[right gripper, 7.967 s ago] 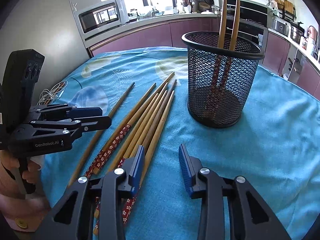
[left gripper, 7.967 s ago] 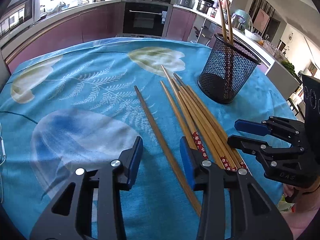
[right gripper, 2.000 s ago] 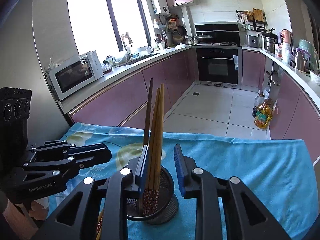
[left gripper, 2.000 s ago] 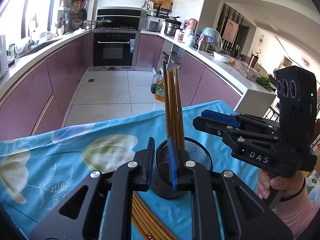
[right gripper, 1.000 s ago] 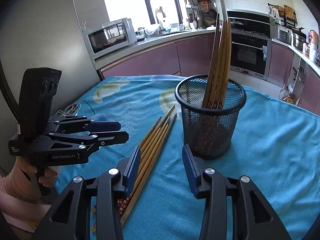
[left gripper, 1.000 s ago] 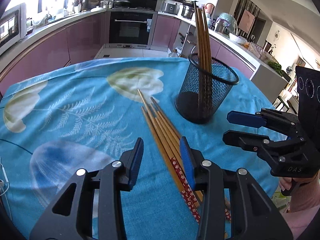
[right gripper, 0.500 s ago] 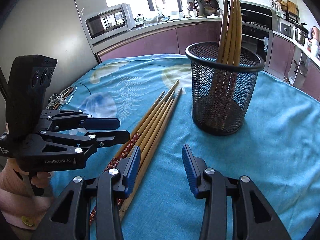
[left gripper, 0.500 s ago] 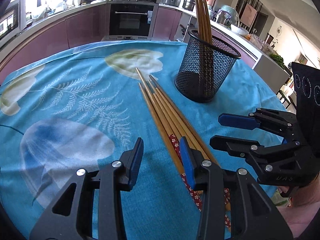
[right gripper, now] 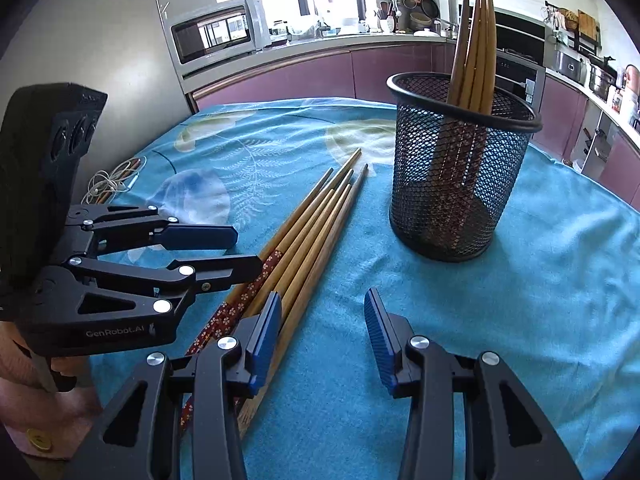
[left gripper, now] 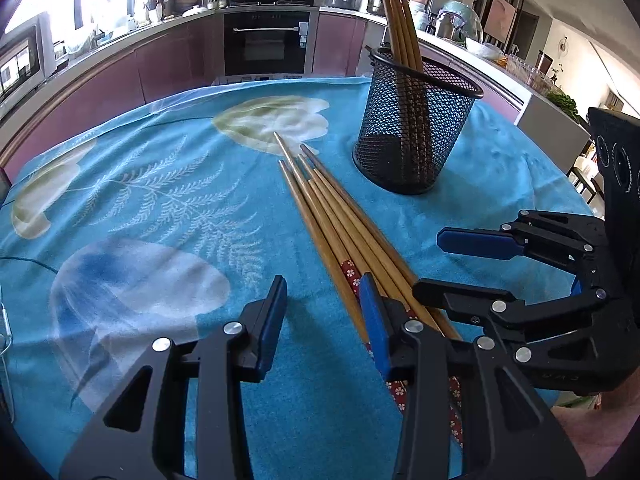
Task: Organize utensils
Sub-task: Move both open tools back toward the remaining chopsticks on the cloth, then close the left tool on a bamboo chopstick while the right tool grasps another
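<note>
loose chopsticks beside the mesh holder, both grippers empty

black mesh holder (left gripper: 414, 128) stands upright on the blue tablecloth (left gripper: 160, 200), a few chopsticks (right gripper: 476, 40) leaning inside it. loose chopsticks (left gripper: 340, 224) lie bundled just beside the holder, tips toward it. left gripper (left gripper: 324, 320) and right gripper (right gripper: 322, 326) hover over the bundle's near ends, jaws apart, nothing between them.
</note>
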### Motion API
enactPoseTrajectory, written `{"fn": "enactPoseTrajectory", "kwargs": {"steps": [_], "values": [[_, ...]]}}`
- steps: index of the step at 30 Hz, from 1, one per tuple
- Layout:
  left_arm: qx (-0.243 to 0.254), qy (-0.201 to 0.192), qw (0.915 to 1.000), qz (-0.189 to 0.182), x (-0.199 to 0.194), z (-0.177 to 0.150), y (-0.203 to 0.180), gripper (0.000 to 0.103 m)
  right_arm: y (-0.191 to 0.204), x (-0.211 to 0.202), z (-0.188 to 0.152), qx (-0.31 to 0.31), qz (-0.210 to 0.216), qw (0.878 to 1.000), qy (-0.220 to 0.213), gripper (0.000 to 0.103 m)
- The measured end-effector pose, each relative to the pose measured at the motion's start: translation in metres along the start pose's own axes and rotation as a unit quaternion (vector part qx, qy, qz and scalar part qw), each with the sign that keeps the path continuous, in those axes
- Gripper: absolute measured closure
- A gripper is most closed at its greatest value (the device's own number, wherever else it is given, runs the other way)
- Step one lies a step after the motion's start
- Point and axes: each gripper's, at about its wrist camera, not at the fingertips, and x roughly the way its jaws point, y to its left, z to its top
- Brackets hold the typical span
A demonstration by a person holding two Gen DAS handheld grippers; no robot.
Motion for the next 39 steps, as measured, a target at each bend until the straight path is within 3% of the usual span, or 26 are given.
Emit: {"fn": "enactPoseTrajectory", "kwargs": {"steps": [18, 24, 36, 39], "values": [[0.013, 0.011, 0.9997, 0.017, 0.001, -0.002, 0.000, 0.068, -0.002, 0.004, 0.000, 0.002, -0.007, 1.000, 0.009, 0.064], [0.006, 0.014, 0.9998, 0.011, 0.004, 0.002, 0.006, 0.075, 0.002, 0.009, 0.005, -0.002, -0.014, 1.000, 0.015, 0.075], [-0.008, 0.016, 0.9997, 0.015, 0.014, 0.015, 0.011, 0.080, -0.004, 0.023, 0.021, 0.011, -0.018, 1.000, 0.018, 0.082], [-0.016, 0.015, 0.9996, 0.017, 0.015, 0.016, 0.013, 0.086, -0.010, 0.022, 0.022, 0.029, -0.009, 0.999, 0.016, 0.093]]}}
